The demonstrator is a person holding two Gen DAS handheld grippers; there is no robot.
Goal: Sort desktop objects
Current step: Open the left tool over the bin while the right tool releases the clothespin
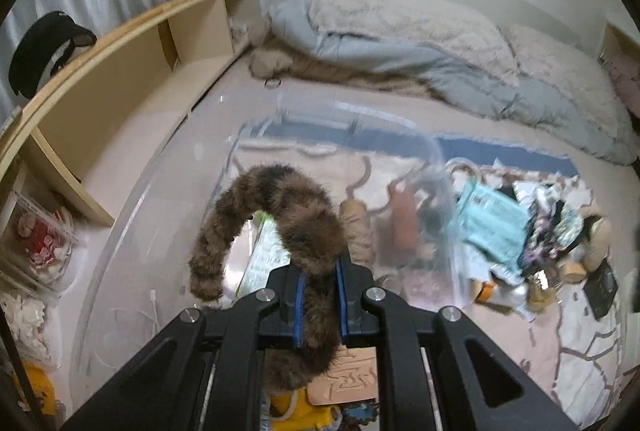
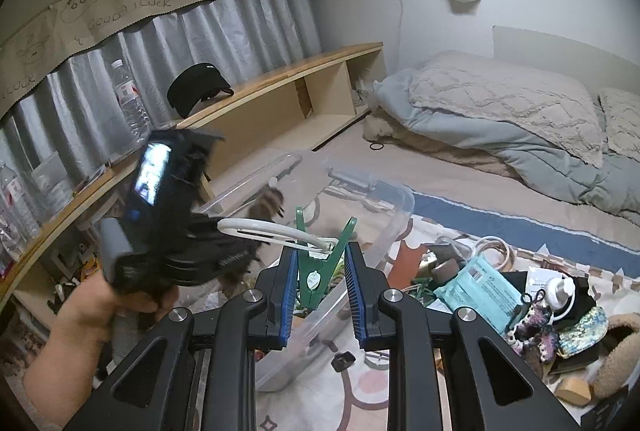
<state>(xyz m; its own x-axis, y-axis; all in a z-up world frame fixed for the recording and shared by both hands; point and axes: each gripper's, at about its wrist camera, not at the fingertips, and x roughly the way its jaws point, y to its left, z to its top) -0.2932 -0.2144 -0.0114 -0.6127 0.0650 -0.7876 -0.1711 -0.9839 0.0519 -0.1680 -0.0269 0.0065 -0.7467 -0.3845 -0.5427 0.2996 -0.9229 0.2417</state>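
Observation:
A brown striped furry headband (image 1: 280, 207) arches up out of my left gripper (image 1: 320, 271), which is shut on one of its ends, over a clear plastic bin (image 1: 436, 155). In the right wrist view a hand holds that left gripper (image 2: 160, 215), blurred, at the bin (image 2: 396, 191), with the furry headband (image 2: 268, 203) just showing. A green clothes peg (image 2: 316, 267) stands upright in my right gripper (image 2: 320, 251), which is shut on it. A thin white band (image 2: 264, 227) curves from the peg's V to the left. Right of the bin lies a pile of small things with a teal packet (image 2: 476, 287).
A low wooden shelf (image 1: 120, 71) runs along the left with a black cap (image 1: 44, 47) and water bottles (image 2: 128, 99) on it. Grey and beige bedding (image 1: 400, 31) lies at the back. A patterned mat (image 2: 360, 391) lies under the bin and the pile.

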